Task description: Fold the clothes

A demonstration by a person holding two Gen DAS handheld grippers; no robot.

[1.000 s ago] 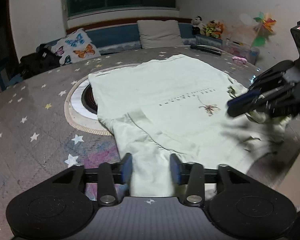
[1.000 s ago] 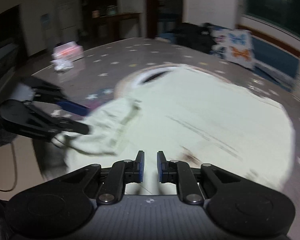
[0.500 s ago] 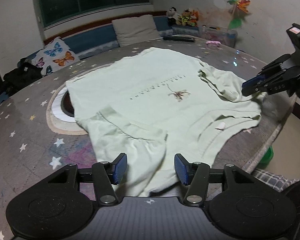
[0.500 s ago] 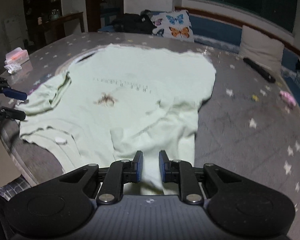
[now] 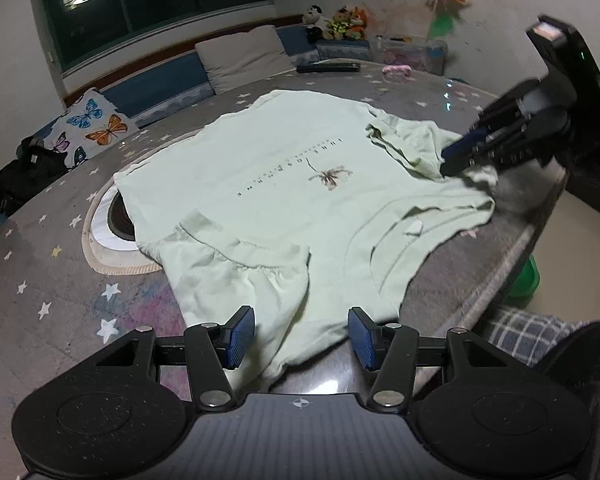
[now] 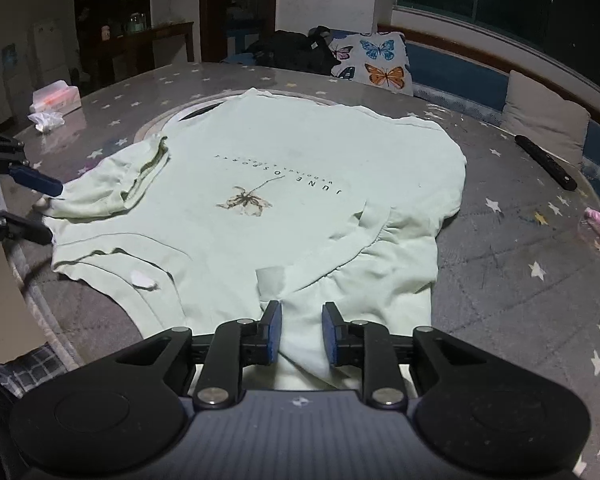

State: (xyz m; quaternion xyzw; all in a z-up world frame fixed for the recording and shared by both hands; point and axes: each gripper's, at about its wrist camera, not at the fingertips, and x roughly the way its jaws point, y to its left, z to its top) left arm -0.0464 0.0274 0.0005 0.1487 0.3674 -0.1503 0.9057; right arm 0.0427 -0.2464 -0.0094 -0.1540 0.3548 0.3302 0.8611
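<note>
the left gripper (image 5: 301, 333) was held about half open over one sleeve of the pale green cotton t-shirt (image 5: 284, 168), with cloth lying between its blue pads but not pinched. the right gripper (image 6: 301, 332) was seen with its jaws narrowly apart and opening, the other sleeve lying slack between them, unpressed. the t-shirt was spread print-up on the round grey star-patterned table (image 5: 52, 248), with its collar toward the near edge and one sleeve already turned in. the fabric was judged light, soft and limp, likely to sag and crease when lifted, so it would best be taken at a sleeve hem or shoulder seam, both layers together.
</note>
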